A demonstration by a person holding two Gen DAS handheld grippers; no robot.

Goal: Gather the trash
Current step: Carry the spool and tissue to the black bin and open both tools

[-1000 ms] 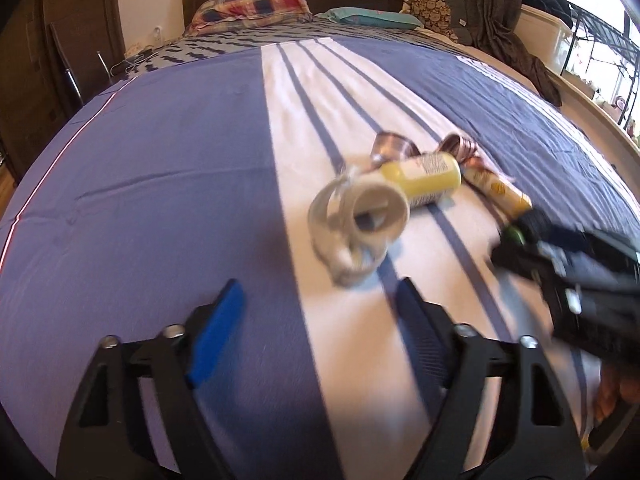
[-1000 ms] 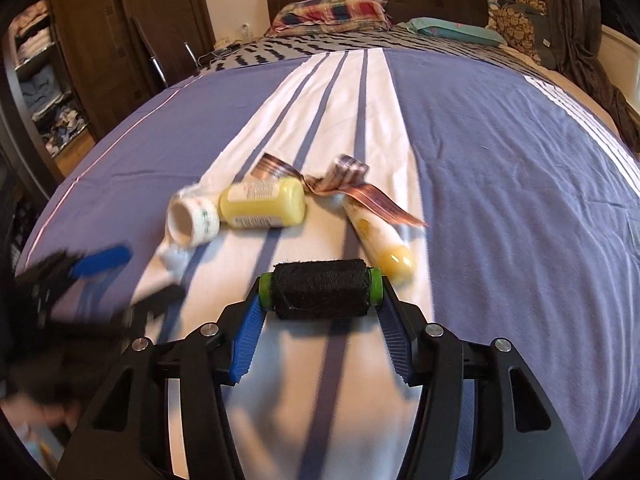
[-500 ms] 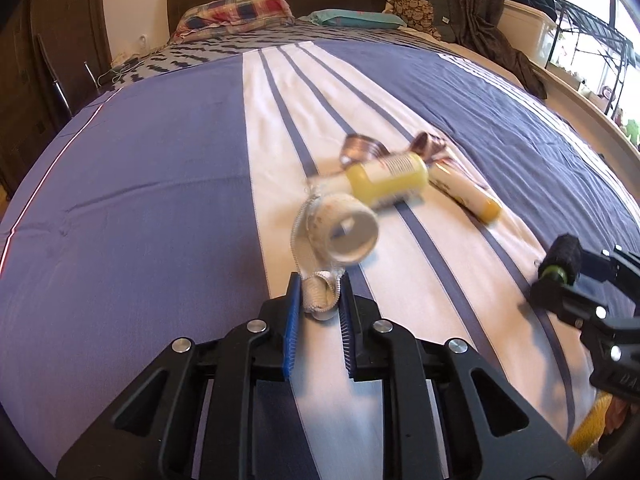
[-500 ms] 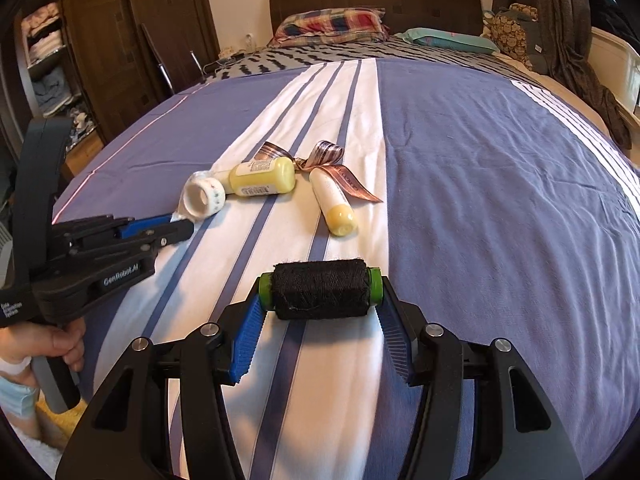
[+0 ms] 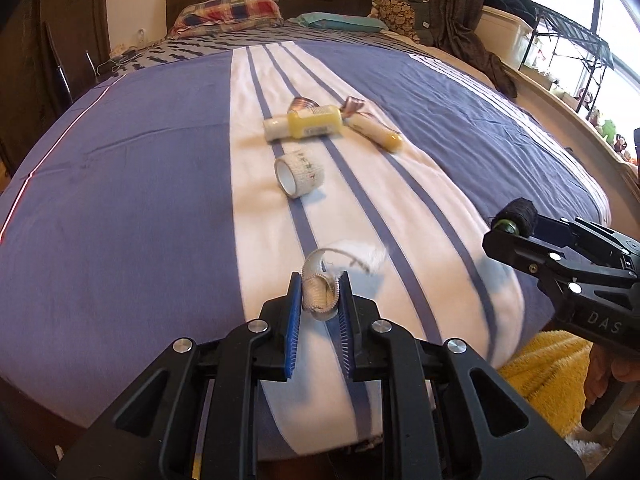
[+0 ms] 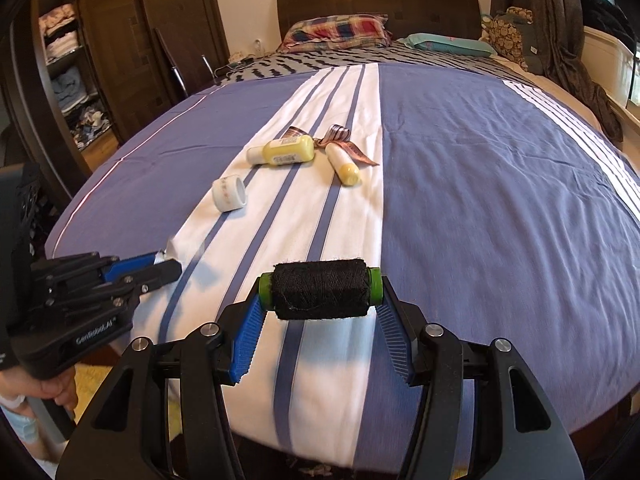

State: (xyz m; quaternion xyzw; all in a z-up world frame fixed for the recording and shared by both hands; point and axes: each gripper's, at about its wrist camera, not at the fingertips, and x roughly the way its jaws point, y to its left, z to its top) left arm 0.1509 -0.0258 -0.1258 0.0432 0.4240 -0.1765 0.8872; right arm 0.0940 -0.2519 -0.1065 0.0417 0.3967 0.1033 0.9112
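Free end of the white strip [image 5: 362, 258] motion-blurred; hand [image 6: 56, 388] mostly cut off at picture's edge.

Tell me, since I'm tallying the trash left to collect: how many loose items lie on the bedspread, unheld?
4: tape roll nearest; yellow bottle behind it; ribbon under the bottle; yellow tube to its right. More may be hidden.

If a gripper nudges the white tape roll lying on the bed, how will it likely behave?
The white tape roll lies on its curved side on the soft striped bedspread, so a push would probably set it rolling, though the fabric should slow it. Its hollow core suggests it is light. It looks stiff enough to keep its shape if pinched.
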